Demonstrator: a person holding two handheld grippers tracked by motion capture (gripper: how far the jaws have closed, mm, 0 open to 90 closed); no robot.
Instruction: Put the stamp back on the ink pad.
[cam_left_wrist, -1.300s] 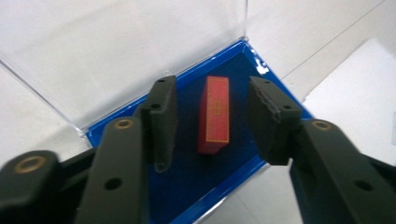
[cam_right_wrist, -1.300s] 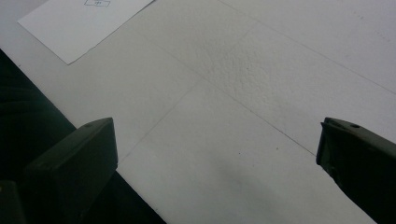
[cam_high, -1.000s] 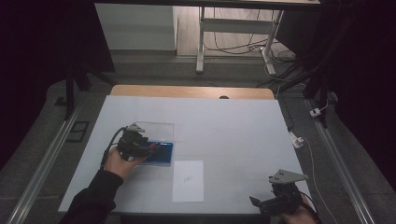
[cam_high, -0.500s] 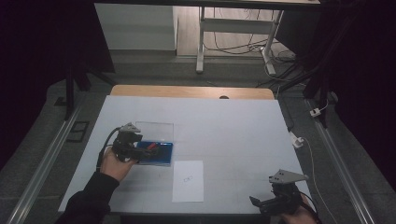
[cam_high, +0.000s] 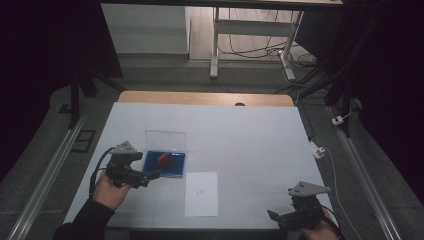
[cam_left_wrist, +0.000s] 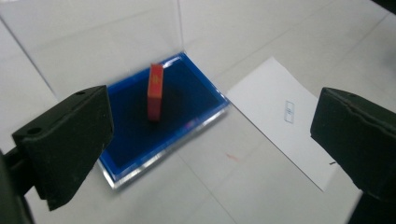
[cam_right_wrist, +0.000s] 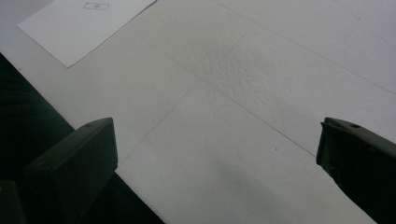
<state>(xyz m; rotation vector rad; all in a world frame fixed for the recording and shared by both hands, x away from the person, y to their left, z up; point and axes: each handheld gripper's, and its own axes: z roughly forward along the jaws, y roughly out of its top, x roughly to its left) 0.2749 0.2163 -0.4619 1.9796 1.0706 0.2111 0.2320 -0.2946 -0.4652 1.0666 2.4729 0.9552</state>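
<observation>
Standing upright on the blue tray (cam_left_wrist: 187, 100), the red block (cam_left_wrist: 155, 92) sits just ahead of the left gripper (cam_left_wrist: 212, 140), apart from both jaws. In the left gripper view the jaws are spread wide, one at each lower corner, nothing between them; the block falls in the gap, nearer the left-hand jaw. It stands on its narrow end, tall face bearing a small yellowish mark, too blurred to read.

High view: left gripper (cam_high: 131, 170) held in the person's left hand (cam_high: 111, 190) at the tray's (cam_high: 172, 169) near-left edge, tips close to the rim; contact with the rim cannot be told. Block (cam_high: 163, 158) near the tray's middle. A clear upright panel (cam_high: 165, 140) rises from the tray's far edge; whether it is hinged to the tray cannot be told.

White paper sheet (cam_high: 201, 194) lies flat on the table (cam_high: 250, 135), just right of the tray, near but apart. It carries a small printed rectangle, detail not legible.

Right gripper (cam_high: 295, 216) low at the near-right table edge, well apart from tray and block. Its hand is cut off by the bottom of the high view. In the right gripper view the jaws stand wide over bare table surface (cam_right_wrist: 261, 93), holding nothing; a corner of the sheet (cam_right_wrist: 79, 23) shows at top left, cropped.
</observation>
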